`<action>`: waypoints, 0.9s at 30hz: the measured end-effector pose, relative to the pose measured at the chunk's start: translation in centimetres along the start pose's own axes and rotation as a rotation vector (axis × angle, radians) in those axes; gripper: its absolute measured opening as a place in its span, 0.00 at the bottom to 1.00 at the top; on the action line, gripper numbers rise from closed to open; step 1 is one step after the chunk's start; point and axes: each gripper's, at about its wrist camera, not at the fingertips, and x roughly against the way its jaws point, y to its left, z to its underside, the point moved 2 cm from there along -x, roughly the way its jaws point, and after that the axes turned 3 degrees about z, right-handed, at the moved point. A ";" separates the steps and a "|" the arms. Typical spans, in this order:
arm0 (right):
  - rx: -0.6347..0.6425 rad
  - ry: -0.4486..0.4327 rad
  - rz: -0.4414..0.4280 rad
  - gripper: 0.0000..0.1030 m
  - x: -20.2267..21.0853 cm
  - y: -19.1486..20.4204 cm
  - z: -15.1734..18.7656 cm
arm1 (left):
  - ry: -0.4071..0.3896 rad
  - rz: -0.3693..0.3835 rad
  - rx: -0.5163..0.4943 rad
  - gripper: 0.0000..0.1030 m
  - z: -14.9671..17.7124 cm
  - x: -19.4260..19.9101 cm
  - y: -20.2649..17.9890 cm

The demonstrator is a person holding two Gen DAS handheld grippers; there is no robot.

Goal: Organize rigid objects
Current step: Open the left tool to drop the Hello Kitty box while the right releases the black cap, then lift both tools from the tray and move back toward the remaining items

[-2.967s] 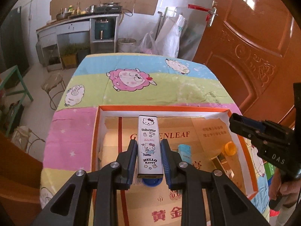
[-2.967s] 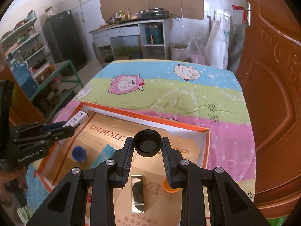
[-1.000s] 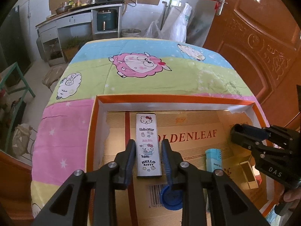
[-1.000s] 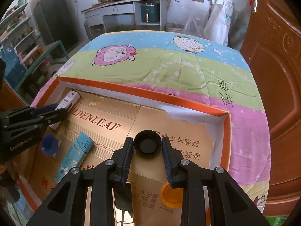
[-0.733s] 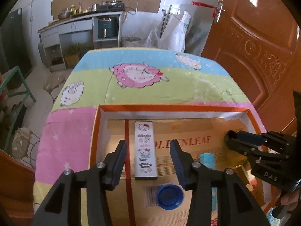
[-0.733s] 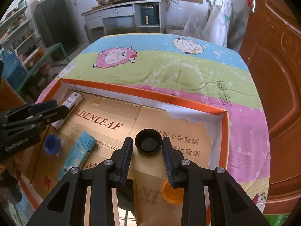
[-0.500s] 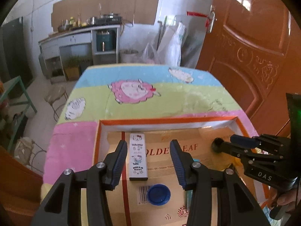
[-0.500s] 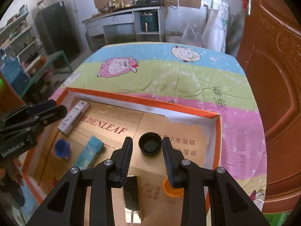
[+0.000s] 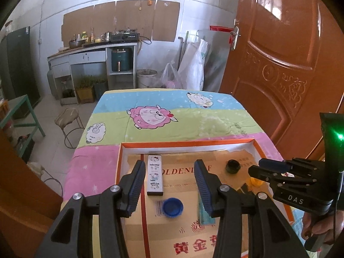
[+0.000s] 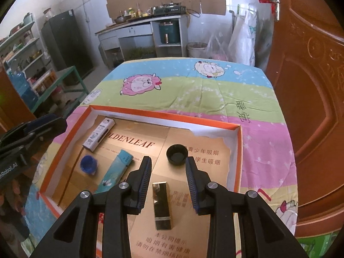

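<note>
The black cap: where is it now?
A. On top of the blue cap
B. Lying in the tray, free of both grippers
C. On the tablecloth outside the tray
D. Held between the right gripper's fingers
B: the black cap lies on the cardboard floor of the tray, ahead of the open right gripper, and the open left gripper is away from it.
</note>
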 end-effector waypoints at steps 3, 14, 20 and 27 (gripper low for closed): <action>0.004 -0.007 -0.003 0.33 0.9 0.4 0.3 | -0.006 0.004 -0.005 0.46 0.3 0.9 -0.4; 0.031 -0.028 0.014 0.33 4.3 1.8 1.5 | -0.020 0.007 0.004 0.46 1.6 3.7 -0.7; 0.049 -0.052 0.029 0.33 6.5 2.9 2.4 | -0.046 0.007 -0.007 0.46 2.3 5.9 -1.0; 0.072 -0.070 0.046 0.33 8.5 4.2 4.0 | -0.073 0.007 -0.031 0.46 3.4 8.5 -1.5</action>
